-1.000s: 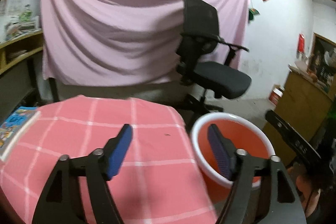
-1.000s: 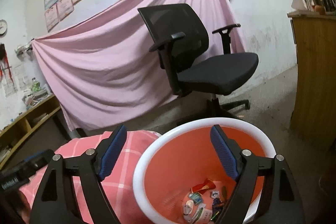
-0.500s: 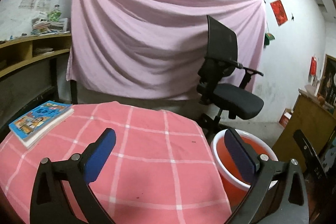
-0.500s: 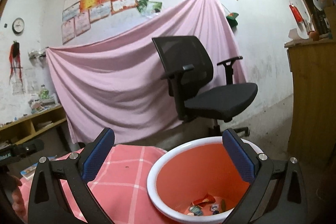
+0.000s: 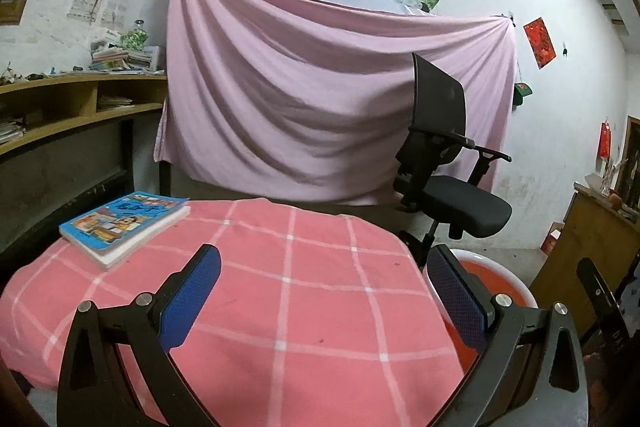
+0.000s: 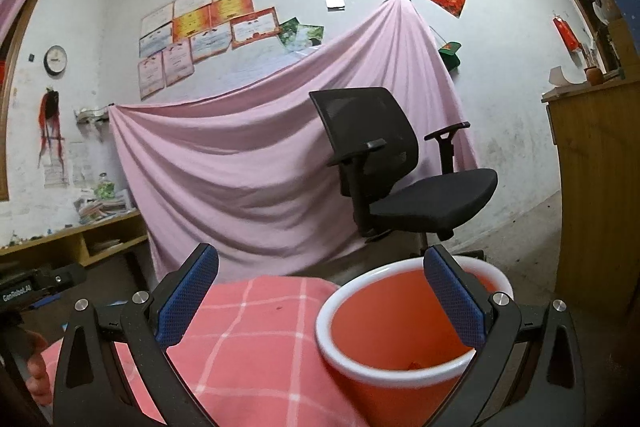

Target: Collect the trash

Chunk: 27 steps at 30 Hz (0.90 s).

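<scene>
An orange bin with a white rim [image 6: 404, 323] stands on the floor at the right side of a table with a pink checked cloth [image 5: 280, 291]. The bin also shows in the left wrist view [image 5: 504, 283]. My left gripper [image 5: 324, 303] is open and empty above the cloth. My right gripper [image 6: 320, 303] is open and empty, held above the table edge and the bin. A small scrap of trash [image 6: 416, 363] barely shows low inside the bin. No loose trash shows on the cloth.
A blue-covered book [image 5: 124, 223] lies at the far left of the table. A black office chair [image 5: 448, 179] stands behind the bin before a pink hung sheet [image 5: 320, 107]. Wooden shelves [image 5: 72, 107] are at left, a wooden cabinet [image 6: 596, 187] at right.
Both grippers have drawn back and tilted up, so more wall shows. Both sets of jaws have spread wider. The trash in the bin has mostly dropped out of the right view.
</scene>
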Each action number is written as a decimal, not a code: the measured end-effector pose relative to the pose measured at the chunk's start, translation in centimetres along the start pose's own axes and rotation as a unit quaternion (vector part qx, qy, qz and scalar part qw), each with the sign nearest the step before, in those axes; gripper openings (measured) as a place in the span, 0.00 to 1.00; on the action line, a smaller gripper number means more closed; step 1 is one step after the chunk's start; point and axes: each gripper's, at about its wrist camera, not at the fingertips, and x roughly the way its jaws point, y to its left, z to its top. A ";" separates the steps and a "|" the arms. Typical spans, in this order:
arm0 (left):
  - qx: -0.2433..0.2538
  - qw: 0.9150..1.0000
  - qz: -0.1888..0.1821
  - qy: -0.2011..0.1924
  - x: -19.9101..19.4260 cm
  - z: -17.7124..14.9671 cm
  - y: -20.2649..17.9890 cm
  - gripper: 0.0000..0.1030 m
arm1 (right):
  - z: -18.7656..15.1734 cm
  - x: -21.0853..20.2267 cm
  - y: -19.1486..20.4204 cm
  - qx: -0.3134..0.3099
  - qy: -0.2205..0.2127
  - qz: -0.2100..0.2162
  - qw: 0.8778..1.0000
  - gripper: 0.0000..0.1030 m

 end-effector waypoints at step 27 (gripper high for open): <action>0.066 0.998 0.017 -0.015 -8.0 -8.3 5.5 0.98 | -5.9 -6.7 9.0 -0.081 0.095 0.033 0.992 1.00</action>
